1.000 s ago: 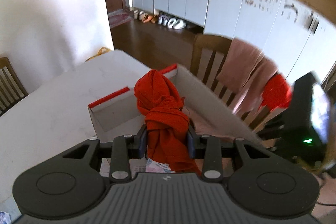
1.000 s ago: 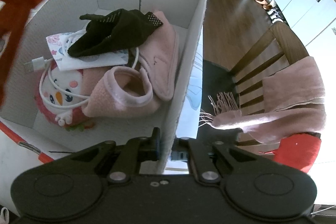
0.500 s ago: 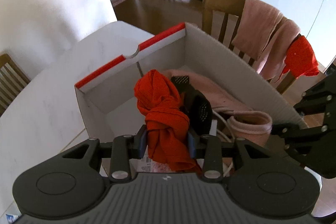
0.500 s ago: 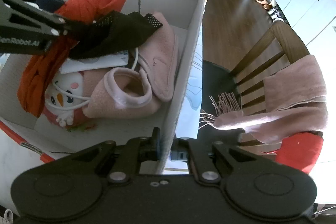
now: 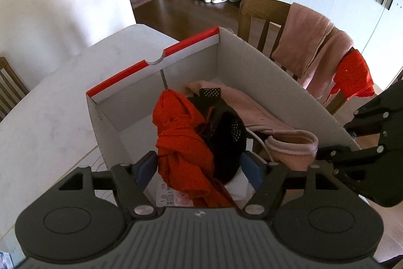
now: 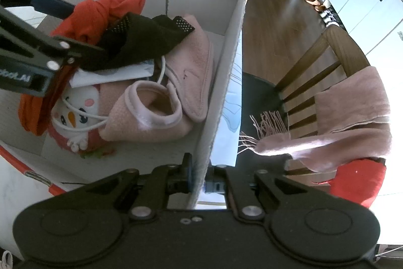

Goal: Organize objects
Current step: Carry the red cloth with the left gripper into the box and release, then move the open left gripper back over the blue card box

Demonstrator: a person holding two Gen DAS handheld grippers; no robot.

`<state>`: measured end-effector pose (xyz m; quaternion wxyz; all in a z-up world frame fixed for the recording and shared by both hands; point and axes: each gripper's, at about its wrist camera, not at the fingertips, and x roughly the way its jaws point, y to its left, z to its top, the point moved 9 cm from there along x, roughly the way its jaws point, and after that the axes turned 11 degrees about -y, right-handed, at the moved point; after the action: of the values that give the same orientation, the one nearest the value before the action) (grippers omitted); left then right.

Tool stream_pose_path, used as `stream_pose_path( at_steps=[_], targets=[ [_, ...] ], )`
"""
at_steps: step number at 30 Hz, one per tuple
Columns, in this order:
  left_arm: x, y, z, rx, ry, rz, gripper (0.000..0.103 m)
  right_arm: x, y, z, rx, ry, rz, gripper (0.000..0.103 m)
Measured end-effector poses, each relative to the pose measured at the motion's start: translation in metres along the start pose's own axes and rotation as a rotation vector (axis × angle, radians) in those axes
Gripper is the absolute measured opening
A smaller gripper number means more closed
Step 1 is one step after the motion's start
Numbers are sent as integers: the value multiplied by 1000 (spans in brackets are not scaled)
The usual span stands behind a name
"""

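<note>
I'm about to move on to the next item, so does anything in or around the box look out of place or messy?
The red cloth lies bunched atop the black cloth, not flat. A white cable loops loosely over the plush toy. The box shows no damage or spill.

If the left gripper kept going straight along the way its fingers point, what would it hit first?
Most likely the red cloth lying between the open fingers of the left gripper, which have just been opening, with the black fabric beside it. Beyond them comes the box floor; depth is hard to judge.
</note>
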<state>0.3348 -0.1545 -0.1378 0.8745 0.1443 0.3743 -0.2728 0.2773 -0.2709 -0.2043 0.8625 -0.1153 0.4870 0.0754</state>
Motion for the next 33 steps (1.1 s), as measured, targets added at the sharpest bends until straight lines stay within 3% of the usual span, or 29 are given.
stream_pose_path(
  at_steps=[19,25,29,33],
  targets=[
    [-76,32,-9,-106,-119,-37,73,-2,-1,1,-10,14,-28,7],
    [-100,60,-21,-155,-138,2,73,-2,0,1,-13,21,-36,8],
    [-116,83,-34,-186,-148,46,84,-2,1,2,-15,27,-42,8],
    [-128,113,-50,-245,-151,94,84,-2,1,2,-22,32,-48,9]
  ],
)
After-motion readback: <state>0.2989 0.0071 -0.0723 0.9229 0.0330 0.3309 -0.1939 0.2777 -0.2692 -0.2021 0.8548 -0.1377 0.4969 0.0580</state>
